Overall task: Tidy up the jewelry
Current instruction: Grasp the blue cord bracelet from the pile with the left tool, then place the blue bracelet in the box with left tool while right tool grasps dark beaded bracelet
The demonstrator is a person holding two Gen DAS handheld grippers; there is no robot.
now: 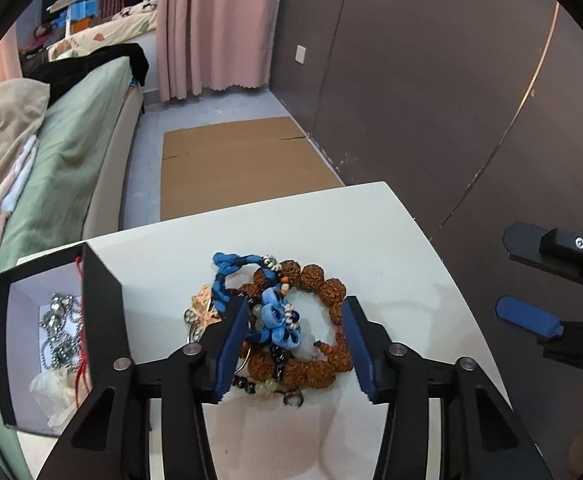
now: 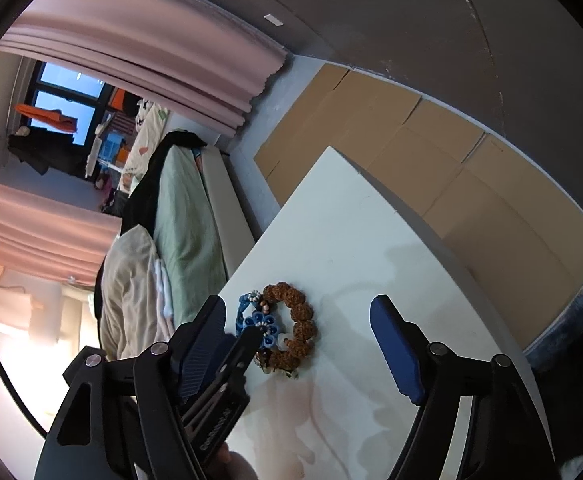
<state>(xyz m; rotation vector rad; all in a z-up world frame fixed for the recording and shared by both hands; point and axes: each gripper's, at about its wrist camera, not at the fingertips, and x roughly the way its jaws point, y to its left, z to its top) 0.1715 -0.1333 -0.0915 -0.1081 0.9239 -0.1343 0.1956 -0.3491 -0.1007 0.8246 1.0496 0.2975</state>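
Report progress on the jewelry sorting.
Done: silver chains already lie in the black box. In hand: nothing; the left gripper straddles the jewelry pile, jaws open. The right gripper is open, empty. Left: the whole pile, on the white table.

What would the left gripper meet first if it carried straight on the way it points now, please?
Most likely the jewelry pile: the open left gripper already straddles the brown bead bracelet and blue flower piece on the white table.
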